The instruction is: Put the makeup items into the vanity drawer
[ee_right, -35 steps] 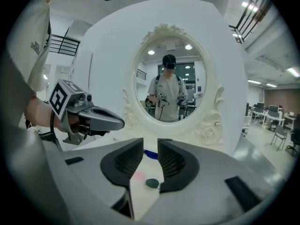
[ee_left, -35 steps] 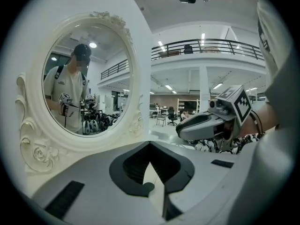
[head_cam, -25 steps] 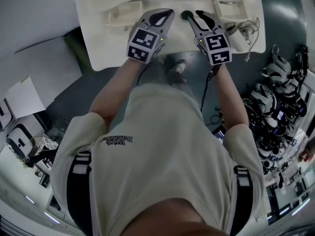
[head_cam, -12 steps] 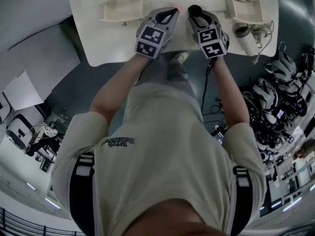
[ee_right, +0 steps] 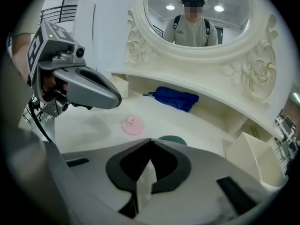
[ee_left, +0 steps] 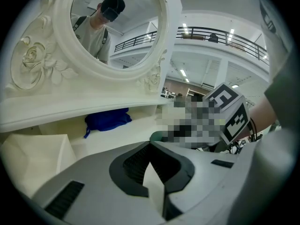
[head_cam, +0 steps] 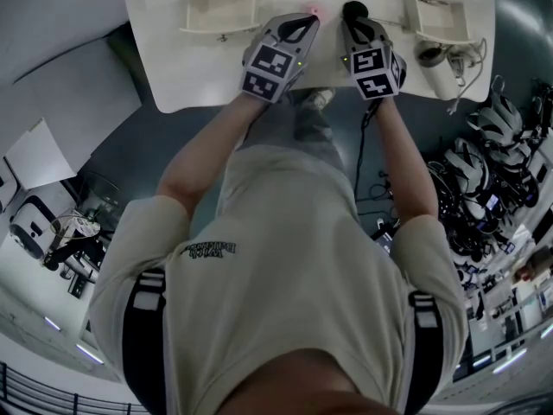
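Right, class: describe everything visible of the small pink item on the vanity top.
The pink item is a small round disc with a raised knob at its middle, smooth, plastic-looking. It lies flat on the cream vanity top, apart from the dark green round thing beside it and the blue pouch behind. Only the top touches it.

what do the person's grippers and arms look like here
Each hand carries a grey-white two-jaw gripper, left gripper and right gripper, with black ribbed pads and a cube of black-and-white square markers. A black cable hangs from the right one. The person wears a short-sleeved beige T-shirt with black straps.
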Action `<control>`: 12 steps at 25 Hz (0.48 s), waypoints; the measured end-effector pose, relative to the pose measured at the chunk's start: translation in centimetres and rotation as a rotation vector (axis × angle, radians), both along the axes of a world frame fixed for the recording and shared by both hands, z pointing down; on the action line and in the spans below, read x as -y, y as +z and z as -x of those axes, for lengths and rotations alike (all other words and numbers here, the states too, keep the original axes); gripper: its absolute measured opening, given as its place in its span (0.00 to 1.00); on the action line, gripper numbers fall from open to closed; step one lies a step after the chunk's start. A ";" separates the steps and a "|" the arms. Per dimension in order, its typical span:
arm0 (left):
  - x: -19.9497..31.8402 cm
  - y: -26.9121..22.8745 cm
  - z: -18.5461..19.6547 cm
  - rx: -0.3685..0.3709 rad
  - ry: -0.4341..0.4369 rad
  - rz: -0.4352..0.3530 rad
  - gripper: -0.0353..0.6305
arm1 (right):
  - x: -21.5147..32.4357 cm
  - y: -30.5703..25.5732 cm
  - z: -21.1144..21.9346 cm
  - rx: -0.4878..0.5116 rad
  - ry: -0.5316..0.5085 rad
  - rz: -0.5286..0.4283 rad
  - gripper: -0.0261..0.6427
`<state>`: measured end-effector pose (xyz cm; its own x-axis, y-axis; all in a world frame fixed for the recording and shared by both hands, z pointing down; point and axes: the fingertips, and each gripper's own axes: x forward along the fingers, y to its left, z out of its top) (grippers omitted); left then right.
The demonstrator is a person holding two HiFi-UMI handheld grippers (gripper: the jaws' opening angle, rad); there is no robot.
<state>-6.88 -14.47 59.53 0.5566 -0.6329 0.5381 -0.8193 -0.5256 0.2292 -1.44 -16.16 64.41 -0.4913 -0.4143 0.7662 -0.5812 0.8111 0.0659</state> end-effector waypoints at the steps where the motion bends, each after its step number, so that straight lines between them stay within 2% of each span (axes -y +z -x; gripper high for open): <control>1: -0.1 0.0 0.1 0.002 0.000 -0.001 0.07 | 0.1 0.0 -0.1 -0.001 0.004 -0.001 0.04; 7: -0.7 -0.2 0.9 0.001 -0.008 -0.005 0.07 | 0.6 -1.1 -0.5 -0.011 0.033 -0.041 0.06; 9: -0.9 -0.2 1.1 0.001 -0.011 -0.004 0.07 | 0.9 -0.9 -0.9 -0.043 0.041 -0.050 0.22; 12: -1.1 -0.1 1.3 -0.002 -0.015 -0.001 0.07 | 1.5 -0.2 -1.3 -0.099 0.032 -0.057 0.26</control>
<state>-8.15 -13.32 59.47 0.5477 -0.6420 0.5365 -0.8269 -0.5133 0.2300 -0.19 -17.65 64.21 -0.4002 -0.4729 0.7850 -0.5949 0.7856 0.1700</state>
